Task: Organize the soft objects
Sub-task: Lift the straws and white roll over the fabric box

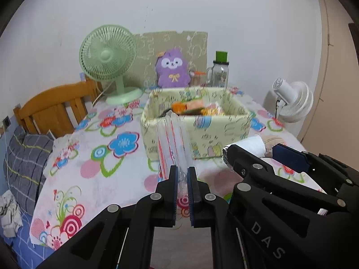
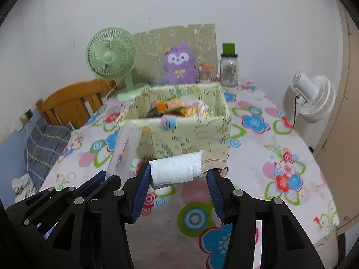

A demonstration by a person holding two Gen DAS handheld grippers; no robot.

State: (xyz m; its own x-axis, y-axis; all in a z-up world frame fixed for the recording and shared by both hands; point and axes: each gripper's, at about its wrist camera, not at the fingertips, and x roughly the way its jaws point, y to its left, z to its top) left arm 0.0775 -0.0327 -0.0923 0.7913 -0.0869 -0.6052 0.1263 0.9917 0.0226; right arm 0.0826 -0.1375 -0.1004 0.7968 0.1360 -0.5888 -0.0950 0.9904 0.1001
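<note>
The left claw point(image 1: 182, 179) pinches a clear packet point(image 1: 172, 141); the right claw point(image 2: 178, 179) clamps a white roll point(image 2: 177, 168) before the box point(image 2: 179, 130).

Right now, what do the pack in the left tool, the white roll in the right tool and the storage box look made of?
Pack in the left tool: clear, glossy plastic film, see-through with red print. White roll in the right tool: soft paper or cloth under shiny clear wrap; it is too blurred to tell which. Storage box: matte, printed pale-green covering, likely fabric or paper, over stiff sides.
</note>
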